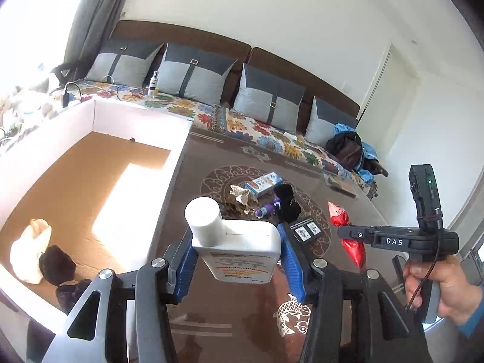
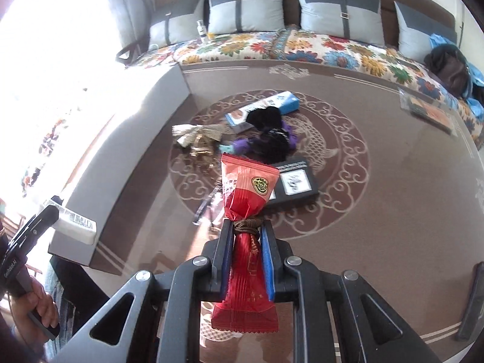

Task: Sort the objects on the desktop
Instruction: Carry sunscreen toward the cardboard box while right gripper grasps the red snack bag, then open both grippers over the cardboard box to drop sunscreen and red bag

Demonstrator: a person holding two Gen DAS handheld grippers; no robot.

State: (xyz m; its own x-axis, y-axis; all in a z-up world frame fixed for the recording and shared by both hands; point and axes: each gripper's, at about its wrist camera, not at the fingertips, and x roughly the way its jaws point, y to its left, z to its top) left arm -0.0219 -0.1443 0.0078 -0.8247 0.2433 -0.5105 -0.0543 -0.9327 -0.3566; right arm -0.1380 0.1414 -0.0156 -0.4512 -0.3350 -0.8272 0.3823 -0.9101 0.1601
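My left gripper (image 1: 237, 248) is shut on a white sunscreen bottle (image 1: 239, 248) with a round white cap, held above the brown table beside the cardboard box (image 1: 90, 181). My right gripper (image 2: 248, 236) is shut on a red snack packet (image 2: 246, 193) tied with brown cord, held above the table; the packet also shows in the left wrist view (image 1: 338, 216). On the table lie a blue-white carton (image 2: 266, 106), a black cloth bundle (image 2: 269, 133), a purple toy (image 2: 242, 145), a gold wrapper (image 2: 196, 136) and a black card box (image 2: 295, 181).
The box holds a cream plush (image 1: 30, 251) and a dark item (image 1: 57, 264). A sofa with a floral cover (image 2: 302, 48) and grey pillows runs behind the table. A clear case (image 2: 429, 112) lies at the table's far right edge.
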